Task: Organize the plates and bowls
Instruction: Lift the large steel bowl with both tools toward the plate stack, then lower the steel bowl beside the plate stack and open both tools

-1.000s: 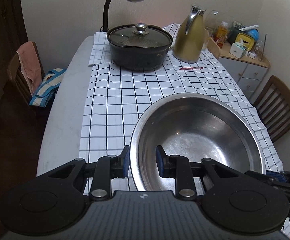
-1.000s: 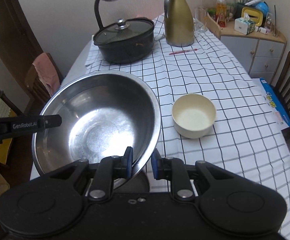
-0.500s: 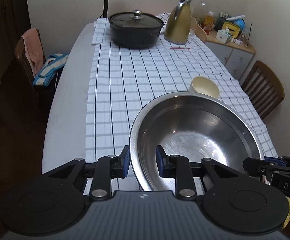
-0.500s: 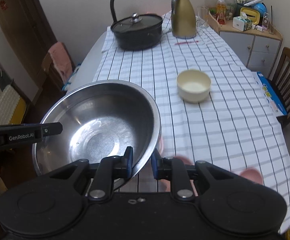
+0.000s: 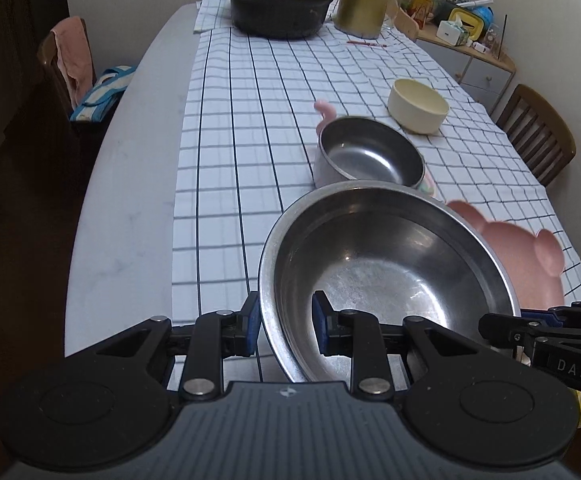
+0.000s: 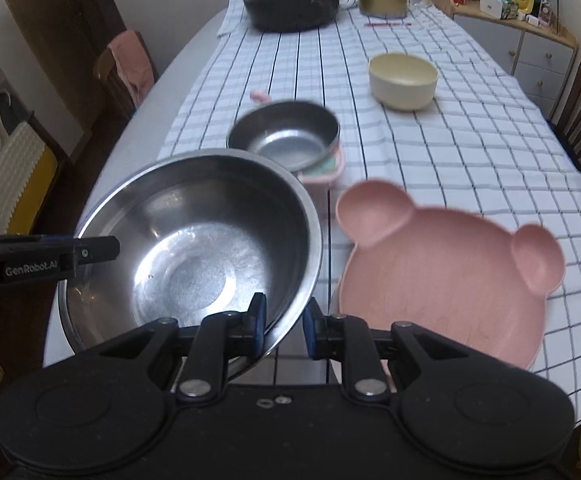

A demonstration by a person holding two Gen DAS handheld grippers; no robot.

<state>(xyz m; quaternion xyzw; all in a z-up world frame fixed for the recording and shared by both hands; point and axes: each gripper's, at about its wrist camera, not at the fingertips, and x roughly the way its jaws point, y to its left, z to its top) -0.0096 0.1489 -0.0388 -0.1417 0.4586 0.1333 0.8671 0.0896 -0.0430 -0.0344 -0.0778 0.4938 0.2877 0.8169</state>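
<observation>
A wide, shallow stainless-steel mixing bowl (image 5: 386, 272) is carried above the near end of the checked-cloth counter (image 5: 242, 128), gripped at opposite points of its thin rolled rim by the left tool (image 5: 284, 326) and the right tool (image 6: 284, 326), each narrowed to a small gap with its blue pads pinching the wall from inside and outside. The bowl is judged to be rigid and fairly light, but its polished metal looks slippery under a pinch, so the rim is the only sensible hold and a two-sided grip is what keeps it level; any twist between the two tools could let it slide out. Just beyond it, a smaller steel bowl with a pink outer shell (image 6: 286, 140) is seen resting on a pastel tray, and a pink bear-shaped plastic plate (image 6: 442, 272) lies beside the carried bowl on the cloth. A cream ceramic bowl (image 6: 402, 80), likely the most breakable piece, is set farther back. At the far end a black lidded pot (image 5: 280, 8) and a gold jug (image 5: 362, 4) are stood together, with wooden chairs at either side.
</observation>
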